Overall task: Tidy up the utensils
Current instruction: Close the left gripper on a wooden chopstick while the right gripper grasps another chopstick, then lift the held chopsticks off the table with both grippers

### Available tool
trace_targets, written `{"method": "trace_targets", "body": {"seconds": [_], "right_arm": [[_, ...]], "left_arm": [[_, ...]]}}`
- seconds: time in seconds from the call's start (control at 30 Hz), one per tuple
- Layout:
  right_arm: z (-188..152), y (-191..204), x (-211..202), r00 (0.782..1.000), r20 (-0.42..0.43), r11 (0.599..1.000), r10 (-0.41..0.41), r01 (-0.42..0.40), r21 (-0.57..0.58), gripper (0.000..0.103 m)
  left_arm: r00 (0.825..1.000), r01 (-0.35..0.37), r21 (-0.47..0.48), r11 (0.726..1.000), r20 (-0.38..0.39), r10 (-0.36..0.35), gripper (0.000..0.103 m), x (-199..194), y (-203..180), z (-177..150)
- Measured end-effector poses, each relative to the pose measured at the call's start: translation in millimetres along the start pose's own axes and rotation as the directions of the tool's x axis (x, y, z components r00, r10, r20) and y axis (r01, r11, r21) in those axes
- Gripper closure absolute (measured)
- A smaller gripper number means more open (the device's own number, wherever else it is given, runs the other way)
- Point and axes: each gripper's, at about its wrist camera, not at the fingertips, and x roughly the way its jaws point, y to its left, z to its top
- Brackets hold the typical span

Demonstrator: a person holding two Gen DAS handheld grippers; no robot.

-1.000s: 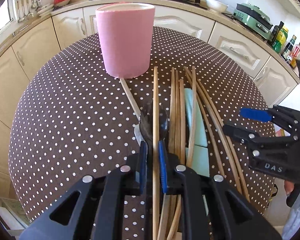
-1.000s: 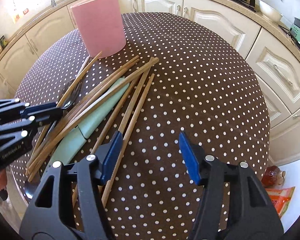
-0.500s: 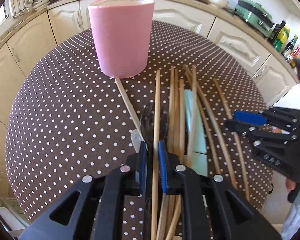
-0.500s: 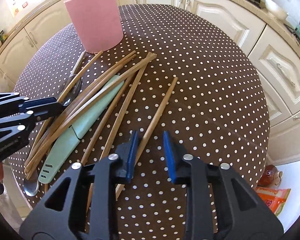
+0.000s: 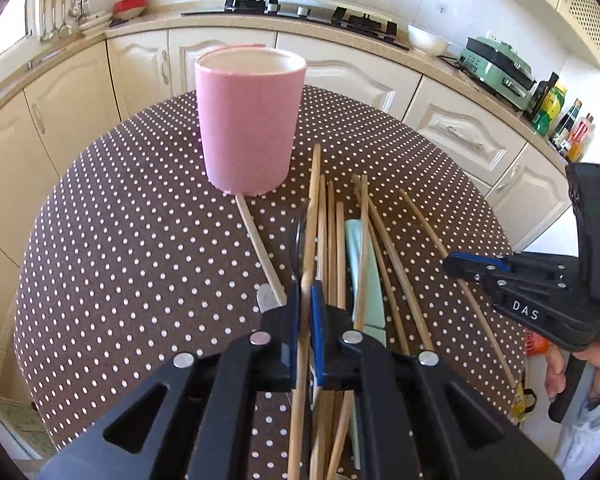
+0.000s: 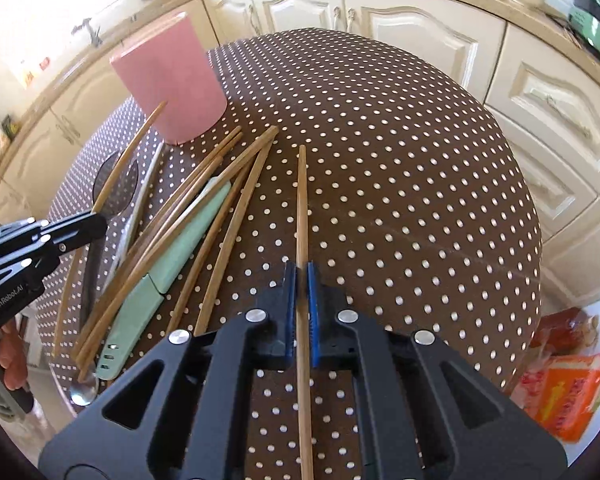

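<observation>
Left claw [image 5: 306, 300] clamped on one chopstick [image 5: 311, 208], raised over the heap of chopsticks [image 5: 340, 240] on the dotted desk [image 5: 140, 240], tip toward the pink cup [image 5: 248, 120]. Right claw [image 6: 301, 300] clamped on another chopstick [image 6: 301, 200], apart from the heap, right of the green knife [image 6: 172, 264].

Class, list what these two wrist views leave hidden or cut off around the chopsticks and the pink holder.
- Pink holder: its inside bottom, left wrist view, hidden by its own wall.
- Right gripper's chopstick: rear end cut by the bottom edge.
- Spoon: partly covered by the left gripper's chopstick.
</observation>
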Motion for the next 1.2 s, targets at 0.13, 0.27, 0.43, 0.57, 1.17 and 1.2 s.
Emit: {"method": "trace_targets", "body": {"seconds": [0.13,0.27,0.43,0.57,1.17,1.2], "right_arm": [[-0.8,-1.7,4.0,1.0,-0.006,1.0,0.014,-0.014,0.002,0.097],[-1.2,-2.6,7.0,1.0,-0.003,1.0,0.023,-0.023,0.008,0.097],[-3.2,-1.2,8.5,0.999,0.002,0.999,0.033,-0.033,0.017,0.097],[-2.2,-1.6,9.2,0.999,0.006,0.999,0.031,-0.031,0.012,0.097],[-12.7,3.0,4.4,0.999,0.023,0.999,0.039,-0.039,0.004,0.097],[-12.6,3.0,4.5,0.999,0.022,0.999,0.04,-0.04,0.003,0.097]], "left_arm": [[1.0,0.008,-0.028,1.0,-0.024,-0.008,0.097,5.6,12.6,-9.8],[0.997,0.04,-0.077,0.996,-0.065,-0.045,0.096,17.2,20.3,-19.1],[0.993,0.069,-0.118,0.991,-0.083,-0.079,0.096,18.4,32.2,-31.7],[0.994,0.062,-0.118,0.991,-0.083,-0.072,0.095,11.7,36.9,-39.8],[0.991,-0.132,0.027,0.991,0.01,0.132,0.079,-15.0,11.4,-34.0],[0.988,-0.152,0.036,0.988,0.023,0.151,0.058,-17.0,9.7,-33.7]]}}
